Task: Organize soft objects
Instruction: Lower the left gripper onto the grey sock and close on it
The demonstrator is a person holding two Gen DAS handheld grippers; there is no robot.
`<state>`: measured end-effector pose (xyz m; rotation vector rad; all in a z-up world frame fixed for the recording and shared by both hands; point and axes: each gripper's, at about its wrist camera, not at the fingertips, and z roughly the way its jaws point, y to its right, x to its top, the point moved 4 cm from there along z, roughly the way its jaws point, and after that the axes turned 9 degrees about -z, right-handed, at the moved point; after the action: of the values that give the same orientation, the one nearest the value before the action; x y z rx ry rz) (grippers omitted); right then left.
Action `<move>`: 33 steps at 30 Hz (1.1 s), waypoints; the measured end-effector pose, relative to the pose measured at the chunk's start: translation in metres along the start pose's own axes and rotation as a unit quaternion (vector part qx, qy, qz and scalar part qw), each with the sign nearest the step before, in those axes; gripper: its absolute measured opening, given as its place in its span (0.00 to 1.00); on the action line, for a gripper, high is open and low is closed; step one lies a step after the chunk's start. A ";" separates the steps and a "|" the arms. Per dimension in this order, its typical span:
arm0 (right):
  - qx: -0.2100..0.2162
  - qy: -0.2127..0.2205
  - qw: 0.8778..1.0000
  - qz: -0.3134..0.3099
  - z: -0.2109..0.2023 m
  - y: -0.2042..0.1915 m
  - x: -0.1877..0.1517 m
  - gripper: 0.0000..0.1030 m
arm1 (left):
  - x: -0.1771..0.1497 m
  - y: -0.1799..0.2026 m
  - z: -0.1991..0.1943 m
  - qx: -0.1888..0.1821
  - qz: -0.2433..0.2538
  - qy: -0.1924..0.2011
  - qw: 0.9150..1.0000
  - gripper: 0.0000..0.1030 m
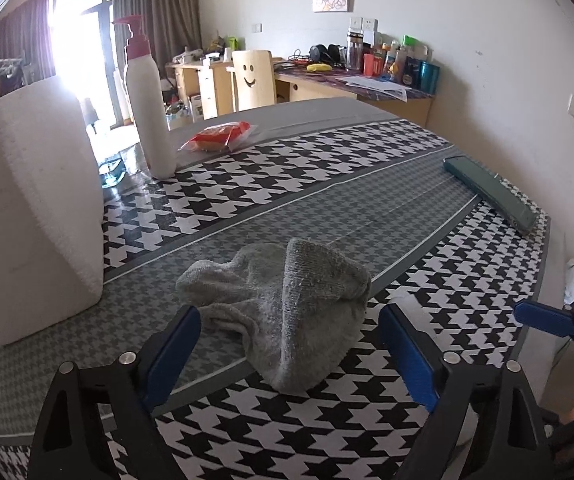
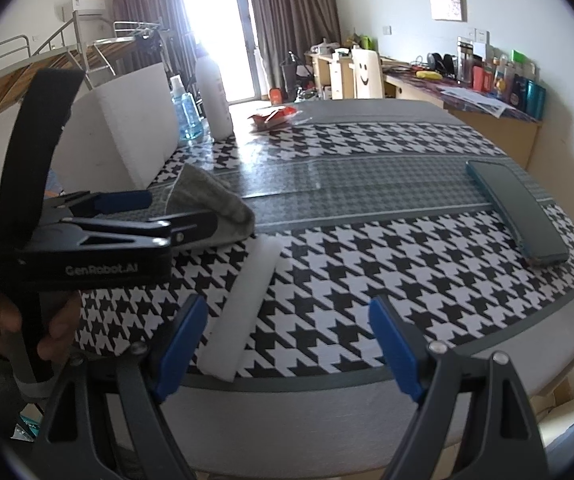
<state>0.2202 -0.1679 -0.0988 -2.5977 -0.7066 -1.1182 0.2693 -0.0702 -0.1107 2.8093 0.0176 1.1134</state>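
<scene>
A crumpled grey sock lies on the houndstooth tablecloth. My left gripper reaches around it, a blue pad on each side, close to the cloth but not pressing; it is open. From the right wrist view the left gripper shows side-on, held by a hand, with the sock at its tips. My right gripper is open over the table's near edge. A white foam strip lies flat just inside its left finger, untouched.
A large white foam block stands left of the sock. Behind it are a white pump bottle and a red packet. A dark green phone-like slab lies at the right. A blue-liquid bottle stands far left.
</scene>
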 end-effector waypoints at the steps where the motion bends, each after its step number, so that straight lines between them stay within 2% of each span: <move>1: 0.000 -0.001 1.000 0.001 0.001 0.001 0.000 0.83 | -0.001 0.000 0.002 0.001 0.001 -0.002 1.000 0.87; 7: -0.001 -0.005 1.000 0.005 0.003 0.002 -0.002 0.83 | -0.004 0.002 0.010 -0.013 0.000 -0.020 1.000 0.79; 11: -0.002 -0.002 1.000 0.008 0.002 0.002 -0.001 0.83 | -0.005 -0.001 0.018 -0.017 -0.005 -0.041 0.999 0.66; 16: 0.001 -0.004 1.000 0.009 0.003 0.003 -0.001 0.83 | -0.005 -0.002 0.017 -0.015 -0.011 -0.038 0.999 0.58; 19: -0.001 -0.006 1.000 0.008 0.004 0.003 -0.001 0.83 | -0.004 -0.002 0.018 -0.008 -0.010 -0.036 0.999 0.48; 21: -0.003 -0.007 1.000 0.009 0.004 0.002 0.000 0.83 | -0.003 -0.003 0.018 -0.002 -0.010 -0.035 0.999 0.35; 24: -0.006 -0.009 1.000 0.006 0.004 -0.001 0.000 0.83 | -0.003 -0.005 0.018 0.000 -0.009 -0.034 0.999 0.23; 27: -0.007 -0.010 1.000 0.005 0.004 -0.002 0.000 0.83 | -0.004 -0.004 0.018 0.000 -0.006 -0.034 0.999 0.14; 33: -0.016 -0.014 1.000 0.009 0.007 -0.003 0.001 0.83 | -0.008 -0.003 0.005 -0.025 -0.009 -0.023 0.999 0.12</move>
<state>0.2229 -0.1622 -0.1028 -2.6464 -0.6762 -1.0986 0.2671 -0.0681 -0.1203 2.7842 0.0113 1.0299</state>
